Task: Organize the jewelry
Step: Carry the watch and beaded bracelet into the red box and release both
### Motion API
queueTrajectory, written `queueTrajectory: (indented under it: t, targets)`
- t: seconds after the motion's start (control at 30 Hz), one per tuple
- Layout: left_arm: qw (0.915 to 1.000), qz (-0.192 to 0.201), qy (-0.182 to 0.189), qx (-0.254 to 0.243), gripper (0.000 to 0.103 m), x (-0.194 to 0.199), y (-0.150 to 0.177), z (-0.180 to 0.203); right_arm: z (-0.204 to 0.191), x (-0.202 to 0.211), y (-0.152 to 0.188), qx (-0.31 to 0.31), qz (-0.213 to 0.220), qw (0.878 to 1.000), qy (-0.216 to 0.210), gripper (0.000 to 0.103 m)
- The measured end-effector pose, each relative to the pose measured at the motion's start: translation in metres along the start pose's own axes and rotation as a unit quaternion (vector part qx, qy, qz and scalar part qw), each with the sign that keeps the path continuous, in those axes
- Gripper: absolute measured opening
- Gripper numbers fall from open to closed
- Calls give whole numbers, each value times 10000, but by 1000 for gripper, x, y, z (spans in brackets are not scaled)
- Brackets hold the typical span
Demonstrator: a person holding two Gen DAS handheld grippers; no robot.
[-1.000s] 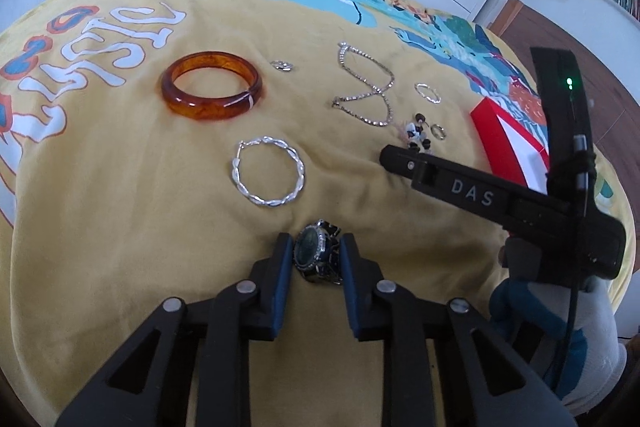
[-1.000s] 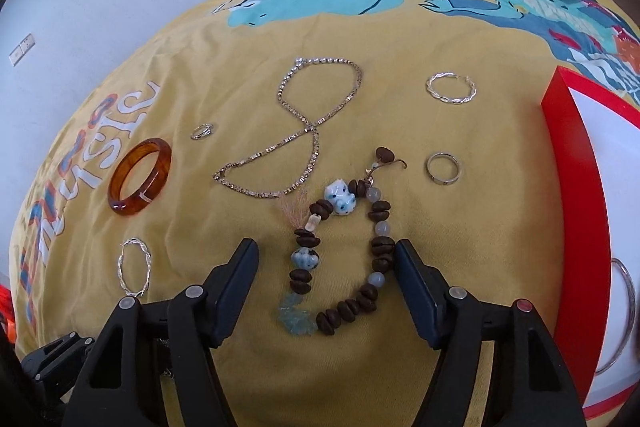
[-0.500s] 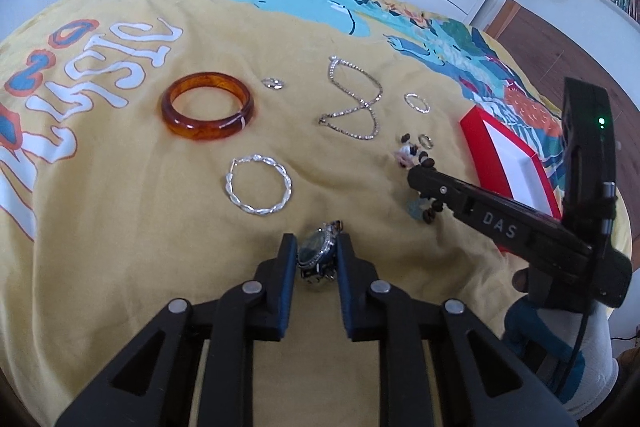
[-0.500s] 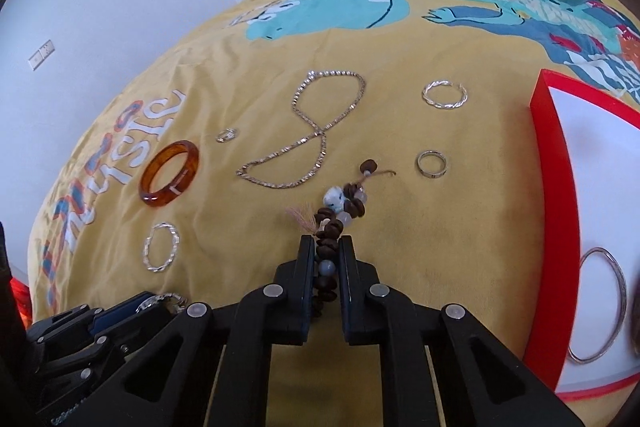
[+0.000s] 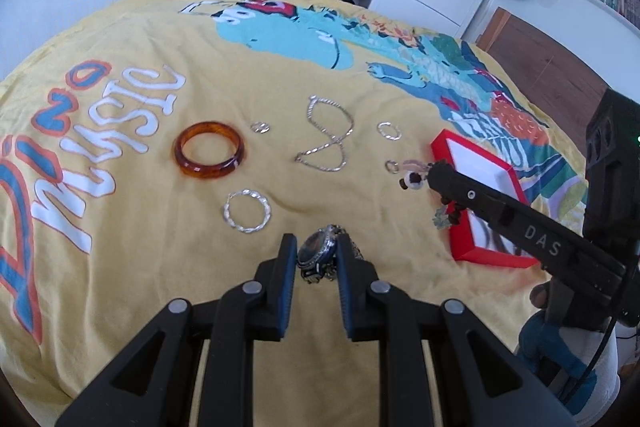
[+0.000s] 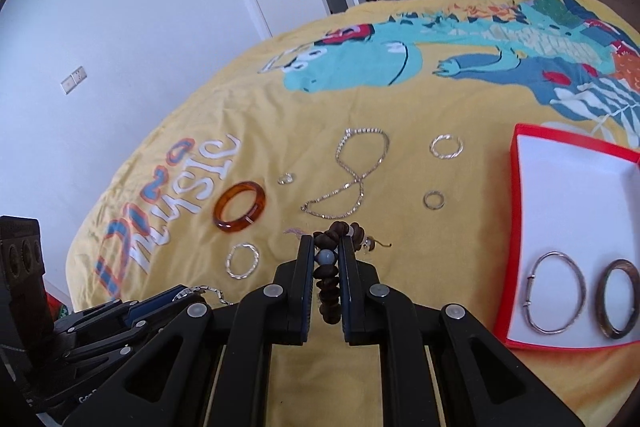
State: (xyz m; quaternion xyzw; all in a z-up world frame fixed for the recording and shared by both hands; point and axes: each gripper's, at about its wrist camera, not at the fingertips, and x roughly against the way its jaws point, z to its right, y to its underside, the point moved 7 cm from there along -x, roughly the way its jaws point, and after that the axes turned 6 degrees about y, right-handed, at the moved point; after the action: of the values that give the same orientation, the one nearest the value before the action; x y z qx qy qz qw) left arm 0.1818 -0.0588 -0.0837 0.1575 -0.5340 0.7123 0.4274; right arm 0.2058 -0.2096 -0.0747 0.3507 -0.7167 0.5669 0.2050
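Amber bangle (image 5: 209,156) on yellow dinosaur-print bedspread (image 5: 120,227); red, white-lined box (image 6: 572,195).

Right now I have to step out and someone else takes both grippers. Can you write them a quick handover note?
Left gripper: shut on the watch, above the bedspread.
Right gripper: shut on the beaded bracelet, near the red tray.
Done: two bangles already lie in the tray.
Left: tray both held pieces, then the amber bangle, twisted silver bangle, chain, two rings and the small silver piece.
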Motion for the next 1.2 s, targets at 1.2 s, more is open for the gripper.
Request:
queueTrajectory:
  t: [1.2]
  targets:
    - [9886,-1085,600,-853,18,-236,-43,213,285,-23,-25,-556,-210,9886,1381,12]
